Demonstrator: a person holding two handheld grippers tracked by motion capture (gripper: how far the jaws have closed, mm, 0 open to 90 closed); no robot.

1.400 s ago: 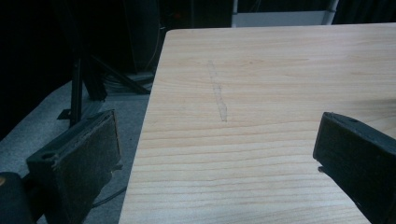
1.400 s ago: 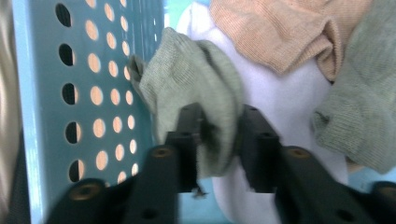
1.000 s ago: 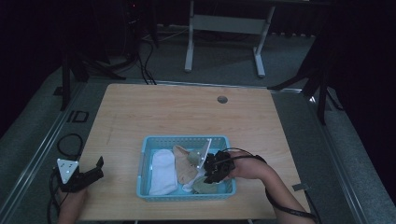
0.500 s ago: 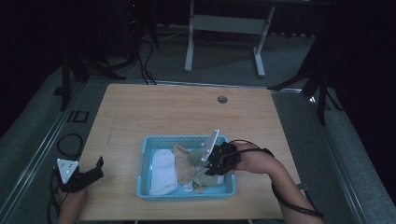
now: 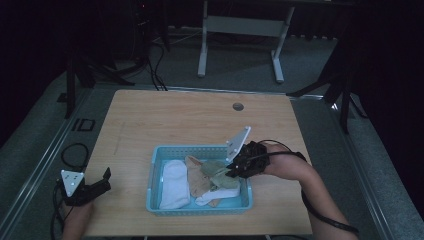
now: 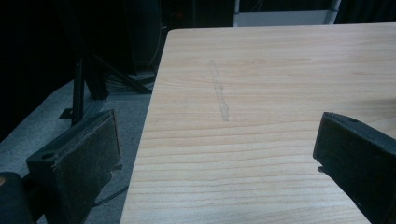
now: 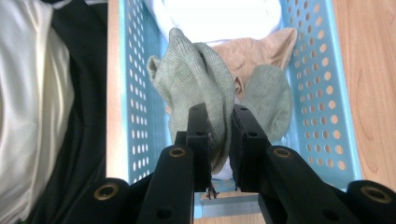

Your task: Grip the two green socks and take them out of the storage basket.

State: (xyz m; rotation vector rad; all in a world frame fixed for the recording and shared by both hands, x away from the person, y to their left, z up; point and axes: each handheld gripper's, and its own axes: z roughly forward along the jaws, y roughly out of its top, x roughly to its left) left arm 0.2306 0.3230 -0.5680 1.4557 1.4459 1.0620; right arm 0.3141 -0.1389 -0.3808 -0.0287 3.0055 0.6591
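Observation:
A blue perforated basket stands near the table's front edge with socks in it. In the right gripper view my right gripper is shut on a grey-green sock, which hangs from the jaws above the basket. A second grey-green sock, a tan sock and a white sock lie below it. From above, the right gripper hovers over the basket's right half. My left gripper rests at the table's front left corner, jaws open, and between them there is just bare wood.
The wooden table has a small round grommet near its far edge. A person's pale garment lies just outside the basket in the right gripper view. Desk legs and stands line the dark floor beyond.
My right gripper has risen from inside the basket, lifting the grey-green sock with it. The left gripper has stayed where it was.

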